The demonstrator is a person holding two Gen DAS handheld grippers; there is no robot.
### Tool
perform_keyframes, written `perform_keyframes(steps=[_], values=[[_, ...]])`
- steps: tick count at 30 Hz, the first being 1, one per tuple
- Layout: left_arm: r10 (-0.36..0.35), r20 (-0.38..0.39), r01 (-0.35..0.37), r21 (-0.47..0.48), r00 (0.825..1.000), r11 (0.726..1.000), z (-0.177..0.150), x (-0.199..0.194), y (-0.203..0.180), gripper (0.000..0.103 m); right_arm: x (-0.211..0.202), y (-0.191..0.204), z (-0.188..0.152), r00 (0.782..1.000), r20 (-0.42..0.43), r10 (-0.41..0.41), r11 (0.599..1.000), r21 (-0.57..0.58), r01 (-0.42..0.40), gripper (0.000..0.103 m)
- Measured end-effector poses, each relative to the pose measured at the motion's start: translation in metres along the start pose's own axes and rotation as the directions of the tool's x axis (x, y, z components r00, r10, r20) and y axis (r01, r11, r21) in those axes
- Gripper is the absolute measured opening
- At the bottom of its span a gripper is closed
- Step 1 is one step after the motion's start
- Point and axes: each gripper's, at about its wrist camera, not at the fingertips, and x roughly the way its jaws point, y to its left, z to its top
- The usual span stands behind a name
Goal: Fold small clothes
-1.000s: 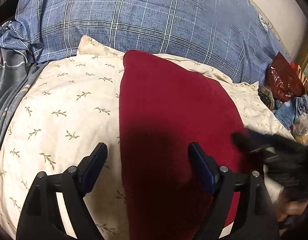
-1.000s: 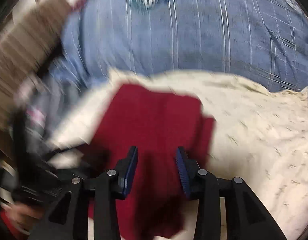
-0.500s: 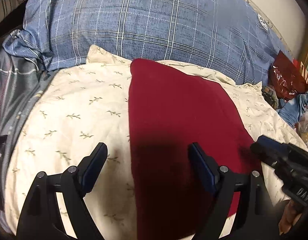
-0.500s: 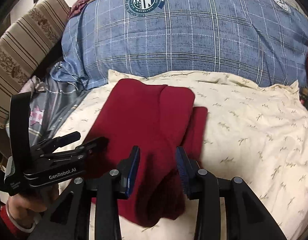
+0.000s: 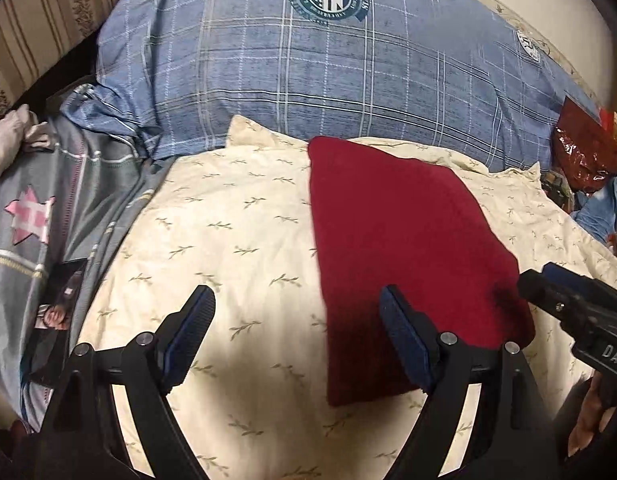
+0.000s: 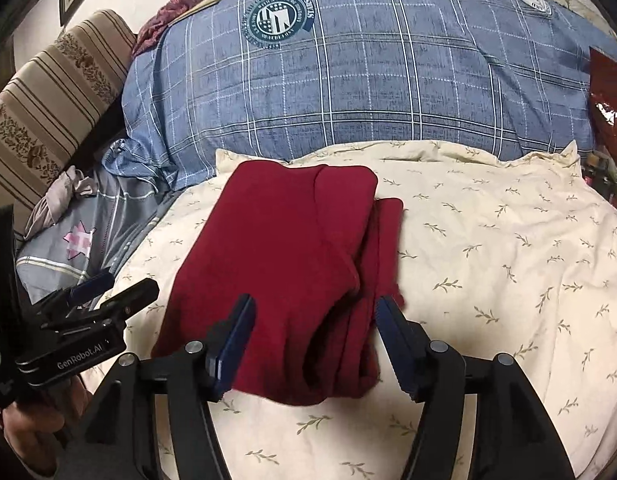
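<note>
The folded red garment (image 6: 292,268) lies on the cream pillow (image 6: 488,240) on the bed. The right gripper (image 6: 314,340) jaws are opening, straddling its near edge without contact. The left gripper (image 5: 296,336) jaws stand released, empty, over the garment's left edge.

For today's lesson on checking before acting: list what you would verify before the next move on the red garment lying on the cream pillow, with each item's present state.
1. Red garment folded, lying on the cream pillow: ok.
2. Fold edges aligned: not ok, a layer juts out on its right side.
3. Left gripper empty: ok.
4. Right gripper free of cloth: ok, jaws opening, garment's near end between them, unpinched.
5. Layers underneath smooth: cannot tell.
</note>
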Motion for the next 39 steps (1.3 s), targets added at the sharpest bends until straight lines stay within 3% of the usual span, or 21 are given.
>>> perform_keyframes(steps=[5, 13, 19, 25, 39], values=[[0.031, 0.04, -0.032, 0.021, 0.999, 0.999, -0.008, -0.001, 0.003, 0.084, -0.003, 0.011, -0.008, 1.0, 0.009, -0.006, 1.0, -0.02, 0.006, 0.073], [0.031, 0.036, -0.034, 0.075, 0.999, 0.997, -0.014, 0.004, -0.003, 0.084, -0.003, 0.021, -0.014, 1.0, 0.027, -0.015, 0.999, -0.048, 0.016, 0.075], [0.0, 0.013, -0.001, 0.065, 1.0, 0.998, -0.015, 0.01, -0.002, 0.084, 0.003, 0.018, -0.016, 0.999, 0.032, -0.011, 0.999, -0.034, 0.012, 0.075], [0.04, 0.006, -0.04, 0.077, 0.999, 0.996, -0.015, 0.017, -0.005, 0.084, 0.004, 0.011, -0.018, 0.998, 0.057, -0.025, 0.999, -0.027, 0.026, 0.075], [0.053, 0.02, -0.055, 0.106, 0.998, 0.993, -0.017, 0.018, -0.012, 0.084, 0.012, 0.0, -0.024, 0.996, 0.068, -0.061, 0.997, -0.034, 0.063, 0.076]])
